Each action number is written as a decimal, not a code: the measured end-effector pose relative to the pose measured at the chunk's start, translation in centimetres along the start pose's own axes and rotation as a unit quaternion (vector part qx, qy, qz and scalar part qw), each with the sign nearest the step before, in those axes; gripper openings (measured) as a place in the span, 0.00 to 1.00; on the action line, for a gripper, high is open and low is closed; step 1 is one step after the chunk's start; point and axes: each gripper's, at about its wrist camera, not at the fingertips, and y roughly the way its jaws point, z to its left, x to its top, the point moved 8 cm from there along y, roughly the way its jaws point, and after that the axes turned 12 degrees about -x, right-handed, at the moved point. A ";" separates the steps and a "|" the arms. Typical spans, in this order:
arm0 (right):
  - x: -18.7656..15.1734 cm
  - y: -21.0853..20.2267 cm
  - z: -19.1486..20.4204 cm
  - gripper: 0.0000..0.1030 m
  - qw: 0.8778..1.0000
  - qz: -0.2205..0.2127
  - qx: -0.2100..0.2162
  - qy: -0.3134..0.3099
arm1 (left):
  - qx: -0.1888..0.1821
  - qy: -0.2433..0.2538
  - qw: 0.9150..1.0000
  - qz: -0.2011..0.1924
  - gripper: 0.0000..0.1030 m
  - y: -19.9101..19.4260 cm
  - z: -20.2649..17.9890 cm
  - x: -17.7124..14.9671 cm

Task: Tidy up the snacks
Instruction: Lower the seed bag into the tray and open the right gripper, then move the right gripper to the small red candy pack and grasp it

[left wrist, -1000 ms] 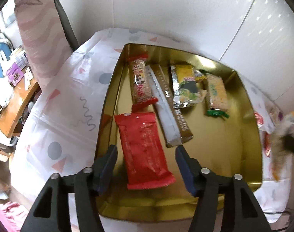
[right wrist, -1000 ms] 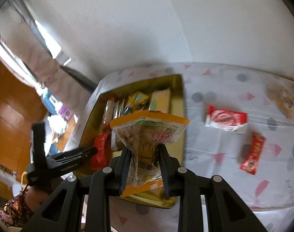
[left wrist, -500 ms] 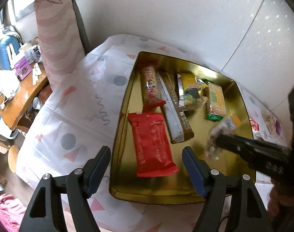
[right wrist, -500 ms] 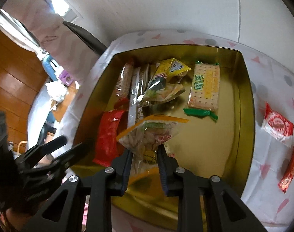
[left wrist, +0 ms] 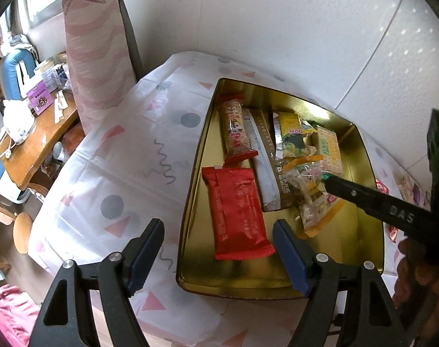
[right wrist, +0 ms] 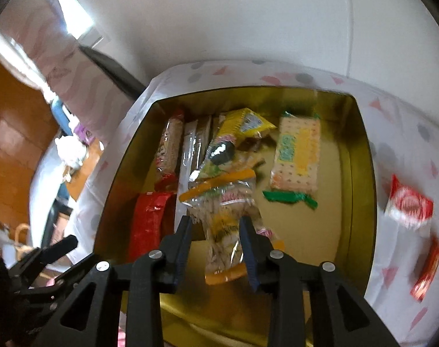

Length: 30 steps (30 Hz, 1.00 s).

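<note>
A gold tin tray [left wrist: 364, 248] [right wrist: 358, 202] on the patterned tablecloth holds several snacks: a red packet [left wrist: 236, 214], a long brown bar [left wrist: 268, 162], a yellow bag [right wrist: 242, 127] and a cracker pack [right wrist: 297, 156]. My right gripper [right wrist: 218, 222] sits low in the tray with its jaws a little apart around a clear orange-edged nut bag [right wrist: 225, 217] [left wrist: 311, 193]. My left gripper [left wrist: 219, 254] is open and empty above the tray's near left corner.
Two red-and-white snack packets [right wrist: 407, 205] [right wrist: 427, 269] lie on the tablecloth right of the tray. A chair with a pink cover [left wrist: 95, 57] and a wooden side table [left wrist: 31, 144] stand to the left. A white wall is behind.
My right gripper carried the nut bag from above the cloth down into the tray, and its jaws have widened. My left gripper pulled back and left from over the red packet.
</note>
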 end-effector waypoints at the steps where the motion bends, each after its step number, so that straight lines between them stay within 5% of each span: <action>1: -0.3 0.0 -0.3 0.33 1.000 0.003 0.005 0.009 | 0.000 0.000 1.000 0.001 0.76 0.1 -0.1 0.1; 19: -2.8 -4.6 -3.8 0.33 0.998 -0.041 -0.020 0.035 | 0.001 0.058 0.998 0.008 0.79 1.1 -4.5 0.2; 30: -5.4 -6.8 -11.2 0.33 0.990 -0.055 -0.049 0.117 | -0.011 0.119 0.993 0.022 0.80 2.5 -9.6 -0.1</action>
